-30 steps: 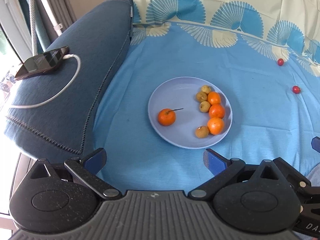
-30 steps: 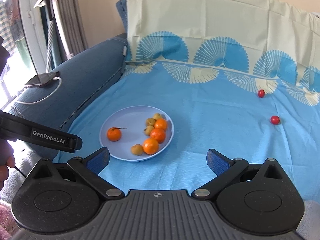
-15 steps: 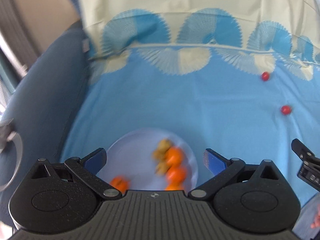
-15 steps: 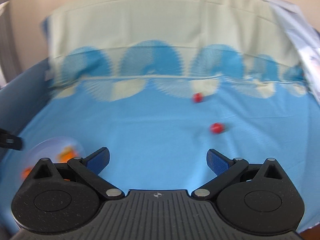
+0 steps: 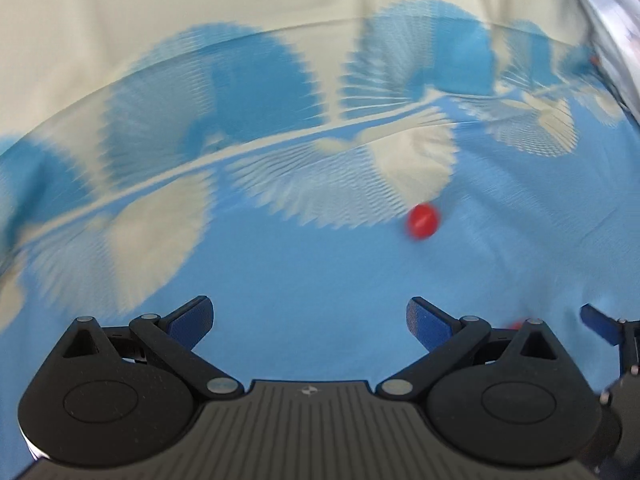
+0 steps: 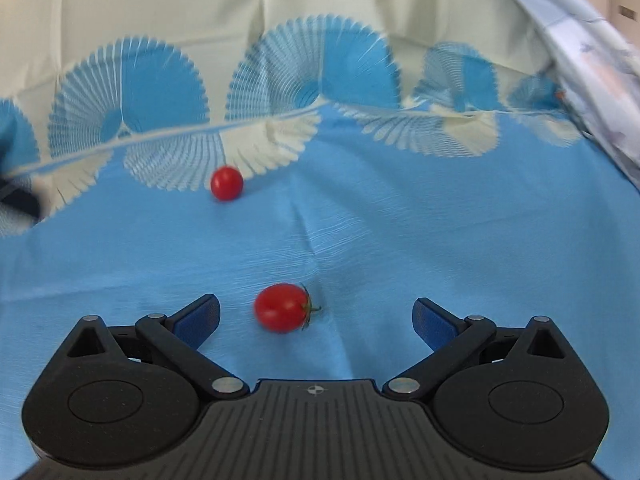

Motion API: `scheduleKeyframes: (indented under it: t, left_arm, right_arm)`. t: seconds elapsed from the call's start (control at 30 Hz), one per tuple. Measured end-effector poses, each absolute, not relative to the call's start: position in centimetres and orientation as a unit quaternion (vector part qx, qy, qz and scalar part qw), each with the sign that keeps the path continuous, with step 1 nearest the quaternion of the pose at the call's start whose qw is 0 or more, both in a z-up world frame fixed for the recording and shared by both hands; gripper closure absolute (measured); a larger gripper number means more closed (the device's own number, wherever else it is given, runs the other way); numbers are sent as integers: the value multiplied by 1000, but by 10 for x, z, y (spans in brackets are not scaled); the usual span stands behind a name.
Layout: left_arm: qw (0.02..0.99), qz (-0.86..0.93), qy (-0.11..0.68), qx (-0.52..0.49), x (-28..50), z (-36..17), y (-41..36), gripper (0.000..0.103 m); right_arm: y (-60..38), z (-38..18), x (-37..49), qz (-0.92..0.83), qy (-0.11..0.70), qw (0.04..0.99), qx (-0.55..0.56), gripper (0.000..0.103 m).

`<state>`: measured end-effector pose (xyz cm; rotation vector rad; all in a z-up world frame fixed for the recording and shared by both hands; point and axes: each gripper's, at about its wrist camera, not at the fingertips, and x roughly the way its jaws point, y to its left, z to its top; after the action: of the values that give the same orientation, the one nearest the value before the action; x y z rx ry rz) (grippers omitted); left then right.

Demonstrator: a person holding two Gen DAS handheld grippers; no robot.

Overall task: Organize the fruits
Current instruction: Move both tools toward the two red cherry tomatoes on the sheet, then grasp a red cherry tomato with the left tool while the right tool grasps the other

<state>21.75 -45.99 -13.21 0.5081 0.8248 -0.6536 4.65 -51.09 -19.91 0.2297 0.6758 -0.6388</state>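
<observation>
Right gripper, jaws closing but still apart, straddles a glossy red stemmed tomato; left gripper gapes before another, seemingly oval through blur.

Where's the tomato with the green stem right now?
In the right wrist view the stemmed tomato lies on the blue sheet, between the closing right tongs, untouched, nearer their left finger.

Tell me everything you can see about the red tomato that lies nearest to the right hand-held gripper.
The nearest tomato is small, oval, smooth and glossy red, with a little green stem and calyx at its right end. It lies on its side on the blue cloth, touching only the cloth. It sits just ahead of the right hand-held gripper, left of the middle between the blue pads; the jaws are closing but do not touch it yet. Its edges look slightly blurred.
</observation>
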Motion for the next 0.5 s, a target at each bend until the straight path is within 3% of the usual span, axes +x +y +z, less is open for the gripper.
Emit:
scheduleKeyframes:
  t: [0.37, 0.4, 0.43, 0.47, 0.5]
  left_arm:
    - [805, -352, 403, 255, 249, -190, -555, 2]
    - [812, -351, 392, 252, 247, -188, -554, 20]
    - [816, -353, 385, 247, 245, -186, -553, 36]
    - [810, -359, 391, 247, 245, -184, -554, 73]
    - [808, -359, 399, 245, 245, -182, -555, 72]
  right_arm:
    - [-521, -212, 40, -313, 315, 893, 79, 14]
    - [-519, -211, 38, -314, 316, 892, 78, 18]
    - [-517, -209, 35, -314, 314, 892, 82, 30]
    - [-513, -207, 32, -314, 312, 893, 87, 39]
    - [-511, -205, 29, -312, 309, 894, 88, 62]
